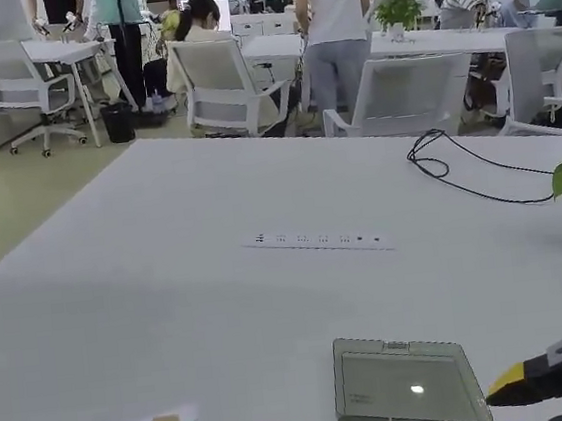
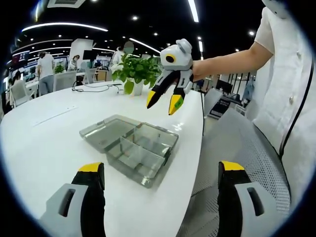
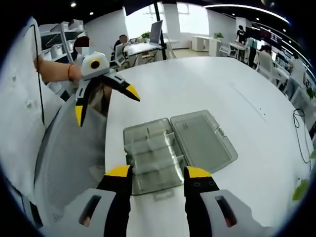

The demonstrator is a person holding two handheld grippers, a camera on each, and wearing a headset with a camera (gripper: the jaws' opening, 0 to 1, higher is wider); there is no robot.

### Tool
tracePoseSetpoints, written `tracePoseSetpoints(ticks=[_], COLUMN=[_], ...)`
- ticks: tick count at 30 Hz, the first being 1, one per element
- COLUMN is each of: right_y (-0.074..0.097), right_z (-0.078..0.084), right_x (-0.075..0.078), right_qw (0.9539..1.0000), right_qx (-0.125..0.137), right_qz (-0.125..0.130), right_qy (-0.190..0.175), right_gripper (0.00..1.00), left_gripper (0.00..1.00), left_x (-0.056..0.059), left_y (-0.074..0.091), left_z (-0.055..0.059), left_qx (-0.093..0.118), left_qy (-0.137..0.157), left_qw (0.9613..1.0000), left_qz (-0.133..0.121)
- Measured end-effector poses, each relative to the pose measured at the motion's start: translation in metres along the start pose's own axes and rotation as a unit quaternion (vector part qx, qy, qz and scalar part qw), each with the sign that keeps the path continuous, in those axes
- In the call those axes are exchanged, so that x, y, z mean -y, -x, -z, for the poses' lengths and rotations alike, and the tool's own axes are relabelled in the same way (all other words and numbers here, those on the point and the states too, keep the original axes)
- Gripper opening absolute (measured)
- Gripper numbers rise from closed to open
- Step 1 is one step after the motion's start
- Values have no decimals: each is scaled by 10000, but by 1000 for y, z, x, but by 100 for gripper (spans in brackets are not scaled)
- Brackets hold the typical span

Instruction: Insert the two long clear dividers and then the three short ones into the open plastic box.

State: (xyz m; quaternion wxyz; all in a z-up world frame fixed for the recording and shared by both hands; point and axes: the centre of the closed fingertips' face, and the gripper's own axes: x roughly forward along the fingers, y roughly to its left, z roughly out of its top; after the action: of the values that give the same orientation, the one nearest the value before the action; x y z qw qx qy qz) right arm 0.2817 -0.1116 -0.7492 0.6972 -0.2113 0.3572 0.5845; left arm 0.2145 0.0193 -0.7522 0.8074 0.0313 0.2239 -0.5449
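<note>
Left gripper [image 2: 161, 168] jaws spread wide, nothing between them, at the table's near edge by a gray mesh chair [image 2: 237, 143]. Right gripper [image 3: 158, 172] also released and empty, held above the near end of the box [image 3: 129, 153]. Box sits open on the white table [image 1: 168, 283], close to the near edge. Its lid [image 3: 202, 140] lies flat beside the tray, on the side toward the table's middle. Clear dividers [image 3: 153, 144] stand inside the tray and split it into compartments; exact count hard to tell. Neither gripper touches the box. Socket strip [image 1: 320, 242] mid-table, black cable [image 1: 477, 165] toward the far right corner, potted plant [image 2: 136, 69] near the right edge. People [image 1: 337, 24] beyond the far edge.
</note>
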Motion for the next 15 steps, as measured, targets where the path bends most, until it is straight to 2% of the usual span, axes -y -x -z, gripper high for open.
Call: tracePoseSetpoints(ticks=[6,8,12,15], right_y=[12,14,15,14], right_z=[36,50,80,93], right_x=[1,1,0,-3], right_qw=[9994,9984,9947,9918], right_qx=[-350,-562,-1000,-1228], right_qz=[49,32,0,-27], right_qy=[9,95,249,350], right_gripper=[46,47,48,48], left_gripper=[97,98,98,98], left_x=[-1,-1,-1,-2], left_y=[0,1,1,1], left_z=[0,0,0,1], left_qx=[-7,-13,-8,-27], left_qy=[-8,-13,-5,-11], left_qw=[10000,10000,10000,10000], left_qz=[-6,-13,-20,-27])
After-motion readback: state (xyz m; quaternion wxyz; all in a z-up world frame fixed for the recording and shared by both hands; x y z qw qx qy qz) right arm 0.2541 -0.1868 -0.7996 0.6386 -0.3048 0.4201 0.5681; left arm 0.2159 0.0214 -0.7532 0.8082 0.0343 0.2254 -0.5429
